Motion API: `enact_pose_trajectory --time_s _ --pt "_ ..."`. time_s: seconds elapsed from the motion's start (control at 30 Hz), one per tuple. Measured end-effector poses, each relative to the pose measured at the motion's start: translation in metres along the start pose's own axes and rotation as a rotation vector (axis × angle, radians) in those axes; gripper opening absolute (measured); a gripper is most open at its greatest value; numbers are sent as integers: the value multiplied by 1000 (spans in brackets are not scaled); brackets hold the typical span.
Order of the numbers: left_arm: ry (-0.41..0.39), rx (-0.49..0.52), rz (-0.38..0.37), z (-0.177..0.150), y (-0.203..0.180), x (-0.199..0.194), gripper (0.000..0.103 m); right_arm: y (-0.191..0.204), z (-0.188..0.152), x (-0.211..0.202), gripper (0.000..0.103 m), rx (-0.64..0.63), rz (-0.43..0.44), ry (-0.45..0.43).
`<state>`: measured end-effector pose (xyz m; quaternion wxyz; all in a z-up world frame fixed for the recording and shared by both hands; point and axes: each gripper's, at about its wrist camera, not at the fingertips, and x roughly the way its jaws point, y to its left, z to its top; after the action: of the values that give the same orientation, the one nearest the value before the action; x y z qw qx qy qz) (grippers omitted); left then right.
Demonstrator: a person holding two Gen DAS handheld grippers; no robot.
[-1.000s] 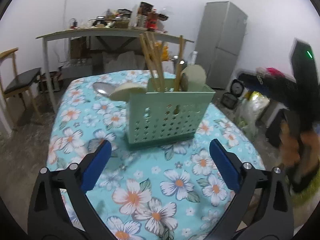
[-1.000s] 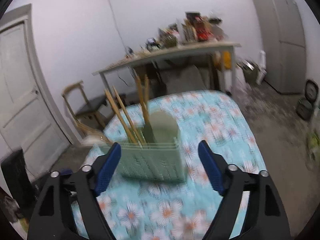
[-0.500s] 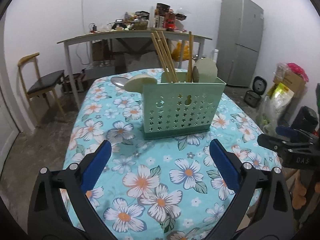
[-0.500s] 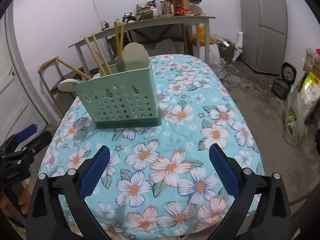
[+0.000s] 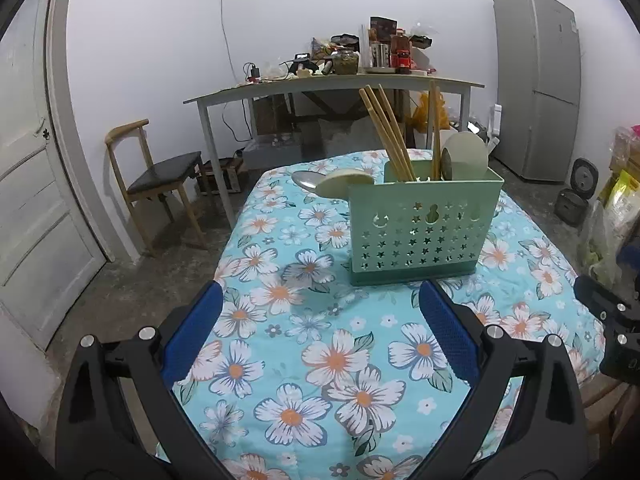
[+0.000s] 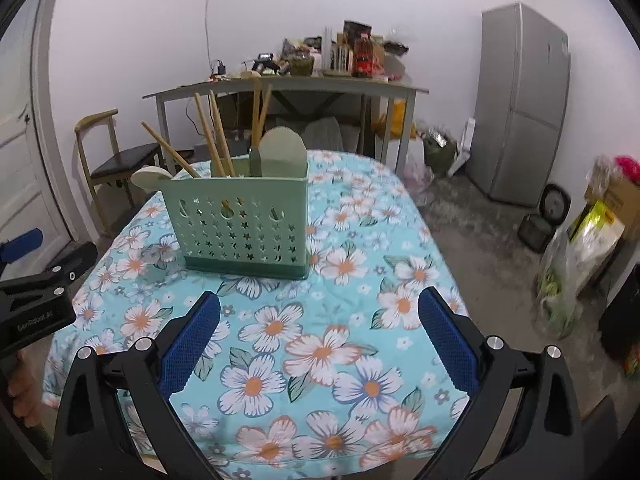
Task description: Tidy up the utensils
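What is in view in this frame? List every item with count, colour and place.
utensil caddy: one, mint green, star-perforated, standing mid-table
chopsticks: several, wooden, upright in caddy
flat utensil heads: two pale, one in caddy, one beside its left
metal spoon: one, behind caddy's left
tablecloth: one, turquoise floral
work table: one, cluttered, by wall
chair: one, wooden, dark seat
fridge: one, grey, right
door: white, left
left claw: open, empty
right claw: open, empty

Utensil-filled green caddy [image 5: 420,228] on floral tablecloth [image 5: 320,360]
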<state>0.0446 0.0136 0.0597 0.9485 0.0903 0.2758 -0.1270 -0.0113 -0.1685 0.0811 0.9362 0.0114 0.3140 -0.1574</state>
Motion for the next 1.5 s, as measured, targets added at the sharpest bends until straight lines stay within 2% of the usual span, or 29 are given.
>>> enact_pose_trajectory --time_s 0.13,0.27,0.47,0.9,1.17,1.5 --pt "11 -31 60 -4 1 -3 95 1 -1 -4 96 0 19 -5" --pt "13 -72 55 -7 5 -5 95 1 -3 -3 96 14 38 10" --pt "58 -53 71 -8 3 3 95 -1 -6 0 97 17 34 34" --pt "100 -93 124 -8 13 12 95 -10 -5 2 96 30 6 39" --pt "96 -115 162 -7 18 7 95 -18 -4 3 96 47 -4 37" --pt "113 -132 175 -8 22 8 95 -19 -5 3 96 47 -3 37"
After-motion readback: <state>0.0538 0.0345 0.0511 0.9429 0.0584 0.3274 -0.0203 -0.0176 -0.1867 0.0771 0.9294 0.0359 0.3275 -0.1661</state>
